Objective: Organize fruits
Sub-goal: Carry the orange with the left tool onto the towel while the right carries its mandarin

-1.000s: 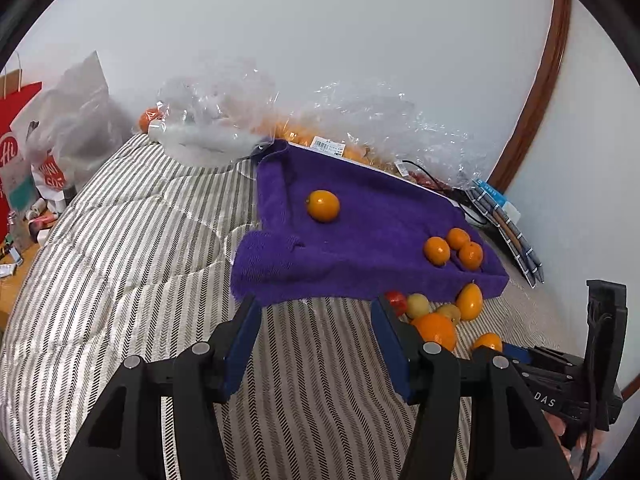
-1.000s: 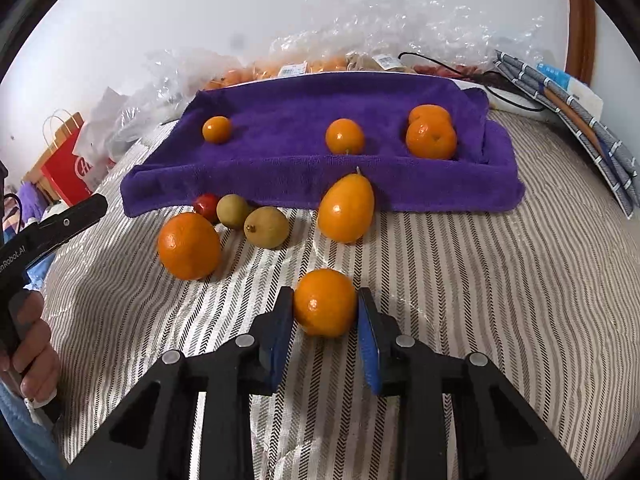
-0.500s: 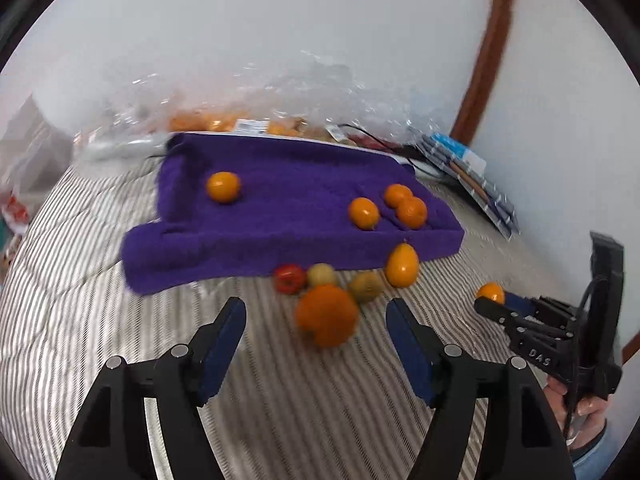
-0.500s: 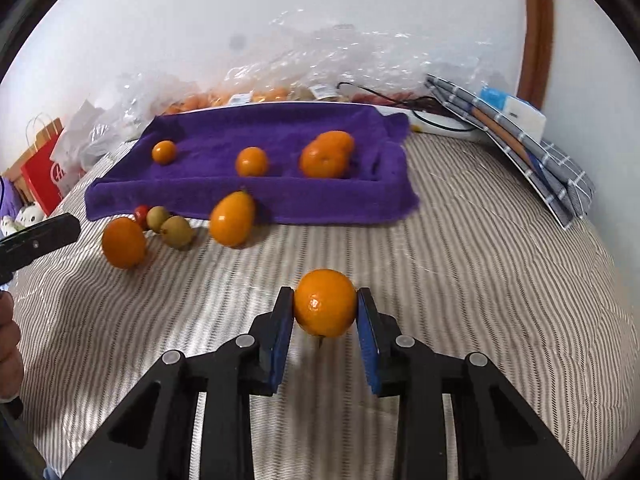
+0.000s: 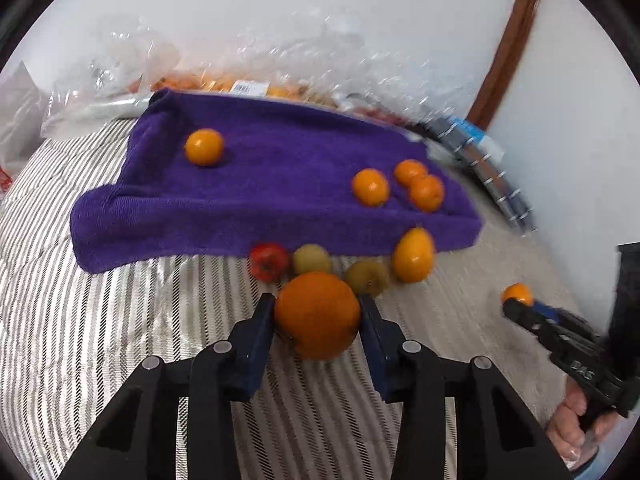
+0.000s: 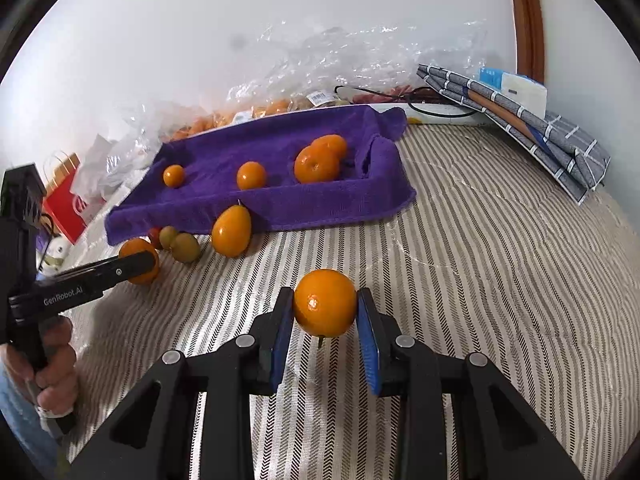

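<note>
A purple towel (image 5: 256,184) (image 6: 280,160) lies on the striped bed and carries several small oranges (image 5: 204,147) (image 6: 316,165). In front of it lie a red fruit (image 5: 269,261), two greenish fruits (image 5: 312,260) and an oval orange fruit (image 5: 413,255) (image 6: 231,230). My left gripper (image 5: 318,316) has its jaws closed against the sides of a large orange (image 5: 317,315) that rests on the bed. My right gripper (image 6: 325,304) is shut on a small orange (image 6: 325,303) and holds it above the bed, right of the towel's front.
Clear plastic bags of fruit (image 5: 248,80) lie along the wall behind the towel. A folded grey checked cloth (image 6: 520,120) lies at the back right. A red paper bag (image 6: 66,200) stands at the far left. The striped quilt (image 6: 500,260) spreads to the right.
My left gripper moved forward and right to the large orange and closed on it. My right gripper lifted the small orange and carried it right, away from the loose fruits.
</note>
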{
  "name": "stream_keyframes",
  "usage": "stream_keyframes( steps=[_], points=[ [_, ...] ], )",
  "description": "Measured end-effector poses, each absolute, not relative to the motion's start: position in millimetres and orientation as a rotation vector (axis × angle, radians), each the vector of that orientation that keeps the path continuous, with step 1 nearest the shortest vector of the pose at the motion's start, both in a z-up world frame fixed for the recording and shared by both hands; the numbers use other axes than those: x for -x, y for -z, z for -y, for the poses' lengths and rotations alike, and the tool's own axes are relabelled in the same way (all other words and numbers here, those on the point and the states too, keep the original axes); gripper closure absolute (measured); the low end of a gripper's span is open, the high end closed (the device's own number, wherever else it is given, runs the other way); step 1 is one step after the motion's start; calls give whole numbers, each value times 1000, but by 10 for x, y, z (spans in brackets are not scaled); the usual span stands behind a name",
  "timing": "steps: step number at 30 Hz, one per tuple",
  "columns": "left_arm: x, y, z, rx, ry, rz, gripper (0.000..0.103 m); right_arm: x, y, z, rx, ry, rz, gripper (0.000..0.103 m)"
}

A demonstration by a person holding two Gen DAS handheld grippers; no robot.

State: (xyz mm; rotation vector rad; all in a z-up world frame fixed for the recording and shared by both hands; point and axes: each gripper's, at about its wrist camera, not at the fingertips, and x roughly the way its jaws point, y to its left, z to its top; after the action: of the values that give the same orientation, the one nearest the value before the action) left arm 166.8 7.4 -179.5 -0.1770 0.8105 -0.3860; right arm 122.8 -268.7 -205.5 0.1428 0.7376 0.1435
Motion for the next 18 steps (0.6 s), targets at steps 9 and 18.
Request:
stream_keyframes(
  steps=[9, 18],
  points=[
    [-1602, 1789, -302, 285, 386, -767, 64, -1187, 2046, 2722, -169, -146, -722, 72],
    [-1563, 1728, -291, 282, 377, -731, 64, -1167, 2043, 2751, -176, -129, -715, 72]
  ],
)
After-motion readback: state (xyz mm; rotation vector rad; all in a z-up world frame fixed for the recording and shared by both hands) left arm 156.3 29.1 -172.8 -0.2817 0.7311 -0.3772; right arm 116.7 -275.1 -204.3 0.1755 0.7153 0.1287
